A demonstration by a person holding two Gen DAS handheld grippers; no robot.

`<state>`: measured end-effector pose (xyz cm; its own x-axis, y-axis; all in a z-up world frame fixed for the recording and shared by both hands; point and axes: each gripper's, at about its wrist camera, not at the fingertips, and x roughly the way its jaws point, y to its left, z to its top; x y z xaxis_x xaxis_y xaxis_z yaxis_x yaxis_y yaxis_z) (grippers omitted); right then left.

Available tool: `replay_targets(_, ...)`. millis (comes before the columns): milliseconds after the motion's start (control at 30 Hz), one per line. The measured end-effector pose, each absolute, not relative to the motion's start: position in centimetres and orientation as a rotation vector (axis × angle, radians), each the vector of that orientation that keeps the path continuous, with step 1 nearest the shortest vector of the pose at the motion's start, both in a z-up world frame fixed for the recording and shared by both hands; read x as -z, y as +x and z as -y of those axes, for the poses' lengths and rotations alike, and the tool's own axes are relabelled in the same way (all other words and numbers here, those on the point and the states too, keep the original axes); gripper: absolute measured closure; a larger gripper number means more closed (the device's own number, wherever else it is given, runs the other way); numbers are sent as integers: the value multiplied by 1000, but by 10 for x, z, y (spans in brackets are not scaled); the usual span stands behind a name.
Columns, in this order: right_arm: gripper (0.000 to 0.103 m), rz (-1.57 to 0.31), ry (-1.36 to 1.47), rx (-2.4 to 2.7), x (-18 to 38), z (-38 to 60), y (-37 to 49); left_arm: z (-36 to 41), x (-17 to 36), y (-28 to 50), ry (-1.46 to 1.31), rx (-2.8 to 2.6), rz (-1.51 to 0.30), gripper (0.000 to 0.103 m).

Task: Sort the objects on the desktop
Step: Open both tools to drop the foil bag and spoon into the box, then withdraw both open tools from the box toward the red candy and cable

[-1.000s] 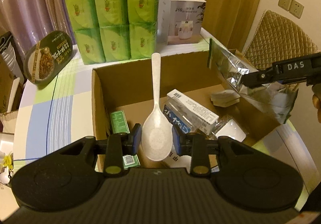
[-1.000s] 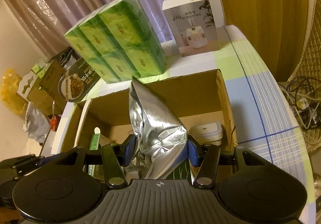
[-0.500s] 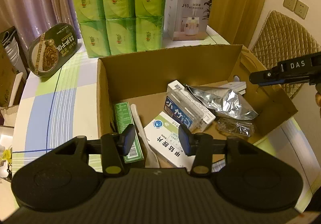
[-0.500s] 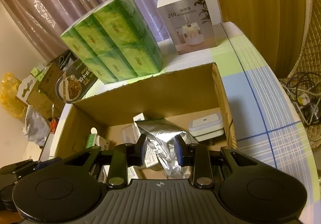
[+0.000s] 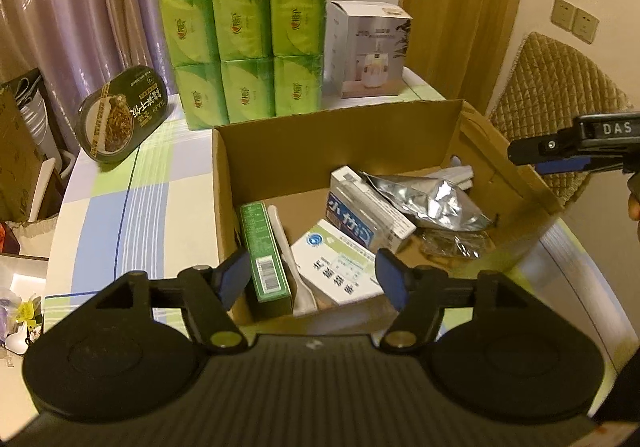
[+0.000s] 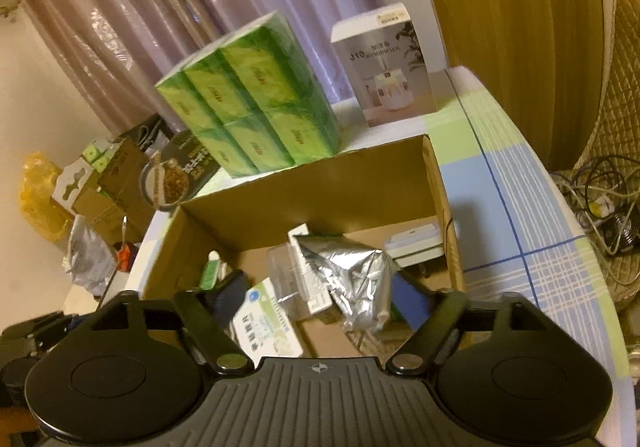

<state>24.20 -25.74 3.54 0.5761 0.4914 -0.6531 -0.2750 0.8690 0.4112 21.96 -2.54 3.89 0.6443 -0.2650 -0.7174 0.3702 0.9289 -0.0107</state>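
An open cardboard box (image 5: 320,143) sits on the checked tablecloth. Inside lie a white spoon (image 5: 294,271), a green carton (image 5: 264,251), a white medicine box (image 5: 340,271), a blue-and-white box (image 5: 364,219) and a silver foil bag (image 5: 436,203). My left gripper (image 5: 314,279) is open and empty above the box's near edge. My right gripper (image 6: 320,295) is open and empty over the box, above the foil bag (image 6: 356,279); it also shows at the right of the left wrist view (image 5: 576,147).
A stack of green tissue packs (image 5: 248,51) and a white humidifier box (image 5: 368,51) stand behind the box. A noodle bowl (image 5: 120,119) leans at the left. A quilted chair (image 5: 560,107) is at the right. Clutter and cables lie beyond the table edges.
My left gripper let go of the spoon and my right gripper let go of the foil bag; both now lie in the box. Both grippers opened wider and drew back.
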Motion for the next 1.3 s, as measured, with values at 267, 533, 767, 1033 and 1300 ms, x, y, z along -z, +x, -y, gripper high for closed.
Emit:
replay_targets(267,2,-853,164,-510,-36,253,186,17,-47,173,165,393,-782,12)
replay_targets(533,2,-913,55,-523,-9,254,140,12,-38,127,160,419,-822,4)
replay_targets(767,2,-946,-44,-532,12,258,110,7,-17,103,182,419,-898,3)
replay_targets(1033,2,-941,-130,-543,20,255,94,0,-2,92,221,408,-927,3)
replay_targets(1300,2,-920,-250,-598,29,242,88,-4,7,87,312,436,-905,3)
